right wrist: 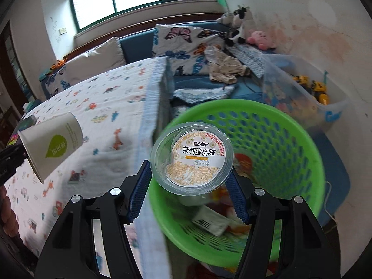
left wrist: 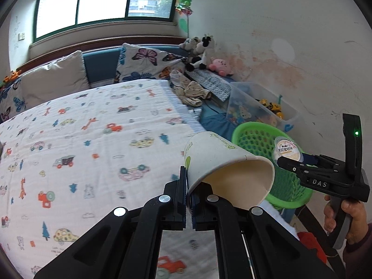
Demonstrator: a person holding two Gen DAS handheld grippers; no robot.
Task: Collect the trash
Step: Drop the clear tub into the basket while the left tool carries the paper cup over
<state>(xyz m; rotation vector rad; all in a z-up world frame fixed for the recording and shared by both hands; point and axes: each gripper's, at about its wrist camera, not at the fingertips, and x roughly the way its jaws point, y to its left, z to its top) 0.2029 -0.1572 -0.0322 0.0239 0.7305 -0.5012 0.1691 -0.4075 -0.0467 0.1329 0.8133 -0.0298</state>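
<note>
My left gripper [left wrist: 188,186] is shut on the wall of a white paper cup [left wrist: 220,162], which lies tilted with its mouth toward the camera, just left of a green mesh basket [left wrist: 255,134]. The cup [right wrist: 55,144] shows again at the left of the right wrist view. My right gripper [right wrist: 188,186] is shut on a clear plastic jelly cup [right wrist: 193,153] with an orange printed lid, held over the near rim of the green basket [right wrist: 290,139]. That gripper [left wrist: 288,162] and the jelly cup [left wrist: 287,150] also appear above the basket in the left wrist view. Several scraps lie in the basket.
A bed [left wrist: 93,139] with a cartoon-print blanket fills the left. A clear toy bin [right wrist: 313,88] stands behind the basket by the wall. Crumpled clothes [right wrist: 223,67], pillows and plush toys [left wrist: 202,51] sit at the bed's head. A person's hand [left wrist: 346,218] holds the right gripper's handle.
</note>
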